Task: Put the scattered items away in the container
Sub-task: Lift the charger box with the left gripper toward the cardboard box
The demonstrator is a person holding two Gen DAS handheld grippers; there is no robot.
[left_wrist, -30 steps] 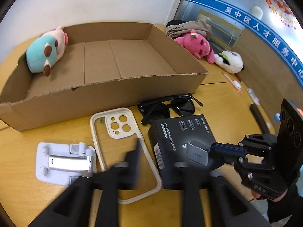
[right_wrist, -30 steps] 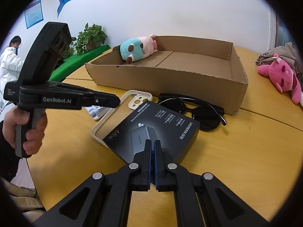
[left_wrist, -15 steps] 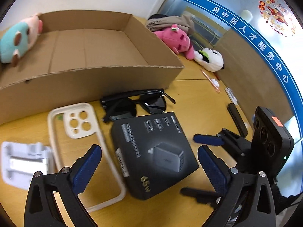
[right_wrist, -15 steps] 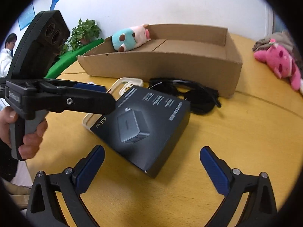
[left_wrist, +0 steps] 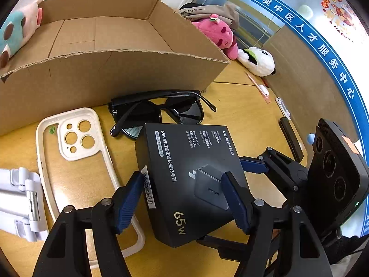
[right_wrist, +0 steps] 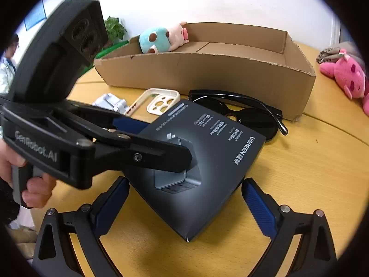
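Both of our grippers have dropped toward the charger box (left_wrist: pixel 191 180) since a second ago, and the right one, then pinched together, now stands wide. We read the box as light, stiff cardboard with a smooth printed skin, so it could slip; the flat side walls look like the place to take it. It lies on the wooden table (right_wrist: pixel 311 173), a far corner over the sunglasses (left_wrist: pixel 161 113) and one edge on the phone case (left_wrist: pixel 76 138), just short of the cardboard box (left_wrist: pixel 115 73) where it belongs. Our left gripper (left_wrist: pixel 182 203) is closing with the charger box between its pads; the left pad sits at the barcode edge, the other above the top face, not yet clamped. Our right gripper (right_wrist: pixel 184 205) is easing inward from nearly full spread, straddling the near corner without touching.
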